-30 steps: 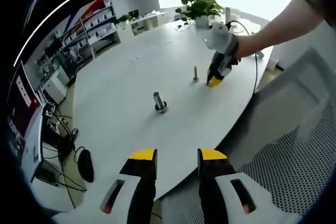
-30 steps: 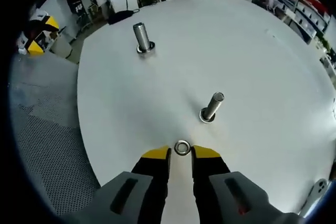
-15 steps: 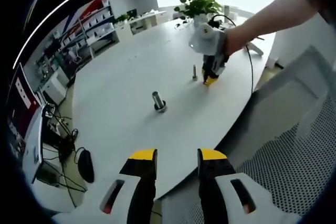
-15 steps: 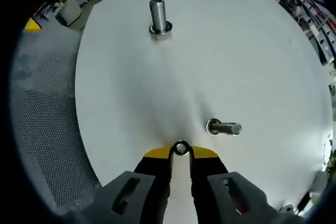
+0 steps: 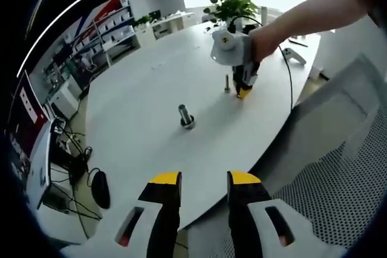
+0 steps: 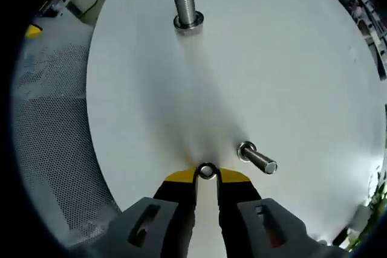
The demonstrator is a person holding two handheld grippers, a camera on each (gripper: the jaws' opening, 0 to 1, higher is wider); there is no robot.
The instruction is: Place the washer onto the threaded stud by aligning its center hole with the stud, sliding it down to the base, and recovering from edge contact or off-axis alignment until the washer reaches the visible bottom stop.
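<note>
A round white table [image 5: 139, 113] takes up the middle of the left gripper view and nearly the whole of the right gripper view. To the lower right of the left gripper view lies perforated grey flooring [image 5: 338, 191], which in the right gripper view runs down the left side. The left gripper view alone takes in the room: shelving [image 5: 100, 31] at upper left, a potted plant [image 5: 233, 5] at the top centre on the far edge of the table, and cables and a dark object on the floor at lower left.

A person's forearm [image 5: 308, 13] reaches in from the upper right of the left gripper view, holding the right gripper [image 6: 207, 176] tips-down over the table. The left gripper [image 5: 202, 179] rises from the bottom of its own view beyond the table edge, its yellow-tipped jaws spread with nothing between them.

Two studs stand on the table. The thick threaded stud [image 6: 185, 5] sits at upper centre of the right gripper view and mid-table in the left gripper view. The thinner stud [image 6: 260, 158] lies just right of the right gripper's tips, leaning toward the lower right in that fisheye picture.

The right gripper view shows the washer [image 6: 207, 171] pinched between that gripper's jaw tips, near the thinner stud but not on it. In the left gripper view the washer is too small to make out.
</note>
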